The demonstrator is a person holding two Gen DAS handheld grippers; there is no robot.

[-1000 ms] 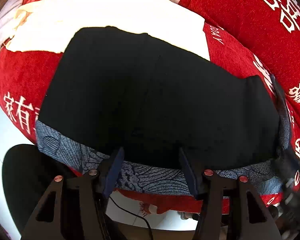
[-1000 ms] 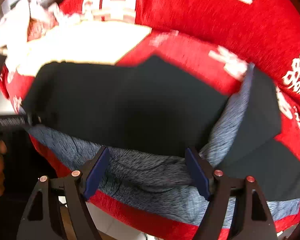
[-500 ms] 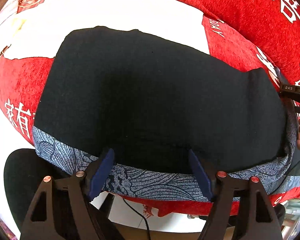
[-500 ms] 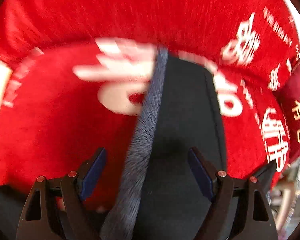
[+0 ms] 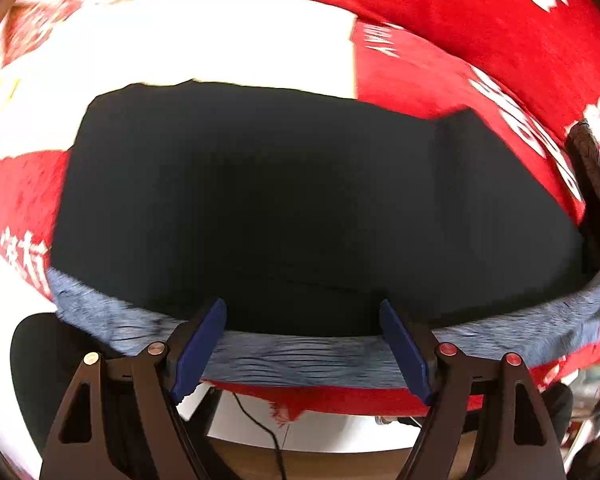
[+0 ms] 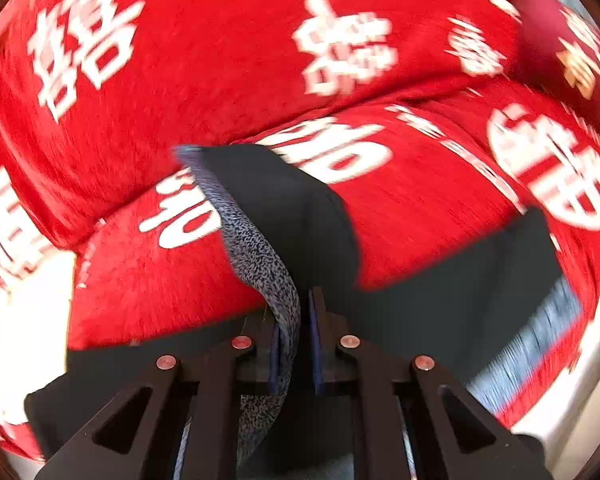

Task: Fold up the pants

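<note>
Black pants (image 5: 300, 208) with a blue-grey patterned waistband (image 5: 292, 356) lie folded flat on a red blanket. My left gripper (image 5: 302, 344) is open and empty, its fingers over the waistband's near edge. My right gripper (image 6: 294, 344) is shut on the waistband strip (image 6: 256, 256) and lifts it with a flap of the black pants (image 6: 300, 208) off the blanket. More of the black cloth (image 6: 460, 280) lies to the right in the right wrist view.
The red blanket (image 6: 228, 40) with white characters covers a sofa seat and backrest. A white cloth (image 5: 204, 40) lies behind the pants. Below the seat edge there are a pale floor (image 5: 332, 428) and a thin cable (image 5: 260, 420).
My right gripper has shut on the waistband and raised it. My left gripper has opened wider and drawn back a little over the waistband.
</note>
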